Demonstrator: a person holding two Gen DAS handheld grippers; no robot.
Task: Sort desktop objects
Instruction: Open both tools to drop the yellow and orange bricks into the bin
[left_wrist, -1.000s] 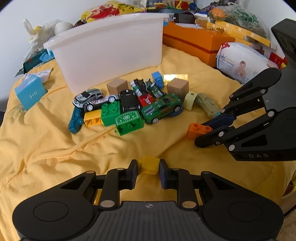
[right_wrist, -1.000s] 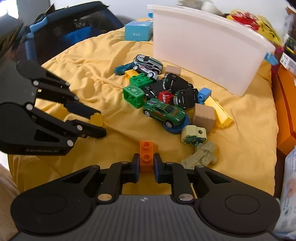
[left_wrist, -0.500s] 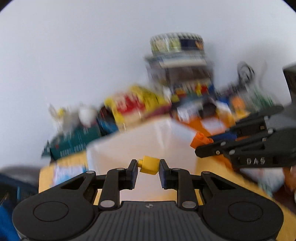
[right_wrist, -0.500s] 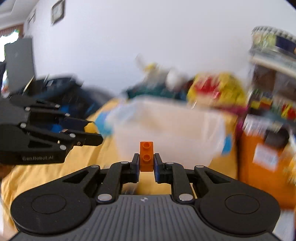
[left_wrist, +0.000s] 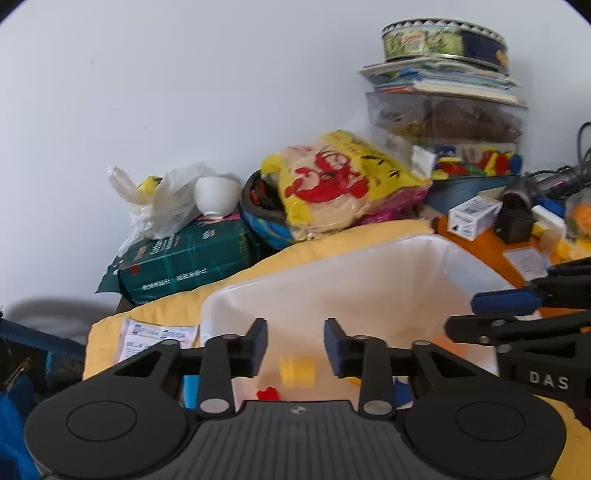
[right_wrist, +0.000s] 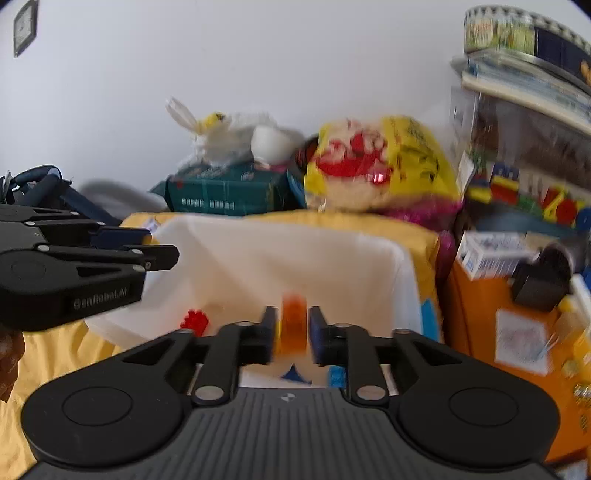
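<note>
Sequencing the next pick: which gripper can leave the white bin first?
Left, probably. Both jaws have just been opening over the white bin, but the left gripper is empty, the yellow block below it; the orange block sits between the right gripper's pads.

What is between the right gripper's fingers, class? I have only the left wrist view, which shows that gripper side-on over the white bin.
Observer: An orange brick, blurred, is between the fingers of the right gripper. The jaws have just been opening, and the pads look clear of it.
Operator: Does your other view show anything on the wall that mine lacks?
Observer: Yes. A small dark frame hangs at the top left of the right wrist view.
</note>
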